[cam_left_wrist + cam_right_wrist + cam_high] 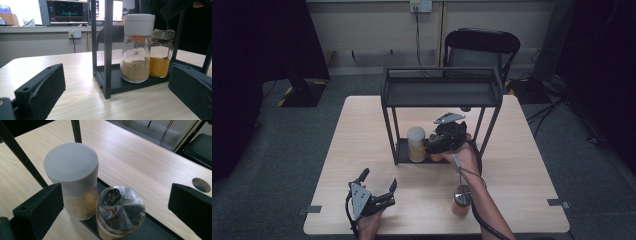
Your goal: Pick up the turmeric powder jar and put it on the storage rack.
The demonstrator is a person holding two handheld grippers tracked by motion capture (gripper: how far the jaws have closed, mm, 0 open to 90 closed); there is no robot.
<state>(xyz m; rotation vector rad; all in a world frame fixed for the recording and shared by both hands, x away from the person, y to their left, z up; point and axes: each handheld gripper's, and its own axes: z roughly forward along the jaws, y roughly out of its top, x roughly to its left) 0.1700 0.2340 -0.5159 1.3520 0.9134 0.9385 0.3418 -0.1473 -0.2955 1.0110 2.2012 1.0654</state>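
Two spice jars, white-lidded (72, 177) and foil-topped (120, 212), stand touching at frame centre; right gripper (112, 205) and left gripper (377, 184) both gape apart.

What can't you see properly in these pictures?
- Silver-lidded jar: in the high view the right gripper covers nearly all of it.
- The same jar's bottom: cut off by the lower edge of the right gripper view.
- Third jar near the table's front edge: the person's forearm and the cable cross it in the high view, so its contents are unclear.
- Rack's top shelf: cut off by the upper edge of the left gripper view.
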